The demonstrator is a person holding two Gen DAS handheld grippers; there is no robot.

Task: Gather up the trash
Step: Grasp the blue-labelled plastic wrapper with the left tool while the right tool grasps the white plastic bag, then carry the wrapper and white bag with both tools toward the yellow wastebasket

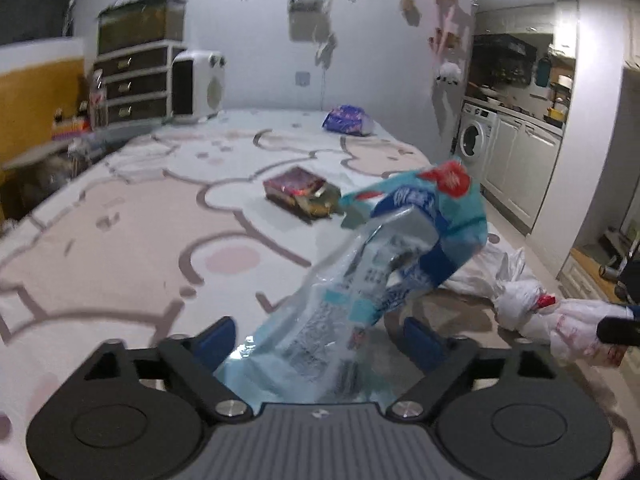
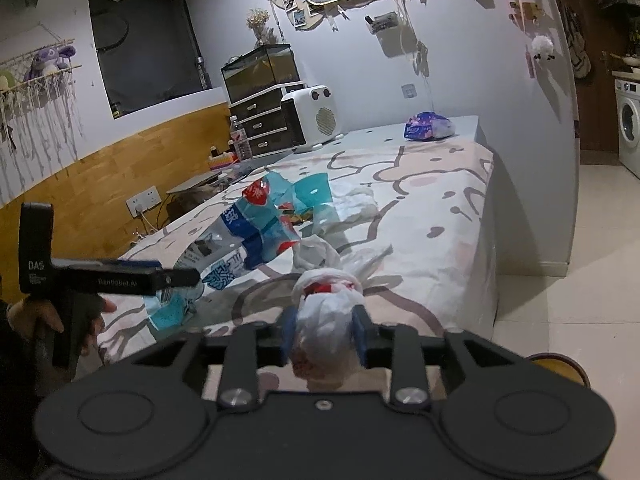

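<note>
A crumpled blue and clear plastic wrapper point(image 1: 360, 280) stands up between the fingers of my left gripper point(image 1: 320, 336), blurred. The jaws are wide and neither blue pad point(image 1: 218, 340) presses on it, so this gripper is open. From the right wrist view, the same wrapper point(image 2: 244, 232) hangs at the left gripper's tip point(image 2: 188, 278). My right gripper point(image 2: 325, 332) has its pads against both sides of a knotted white plastic bag point(image 2: 326, 316) with red inside, which rests on the bed. A red snack packet point(image 1: 300, 192) lies farther up the bed.
The bed cover point(image 2: 420, 240) has a pink cartoon print. A purple packet point(image 2: 430, 126) and a white heater point(image 2: 310, 116) sit at the far end. White tissue point(image 2: 356, 202) lies mid-bed. The bed's right edge drops to tiled floor point(image 2: 560, 280). A hand point(image 2: 60, 320) grips the left handle.
</note>
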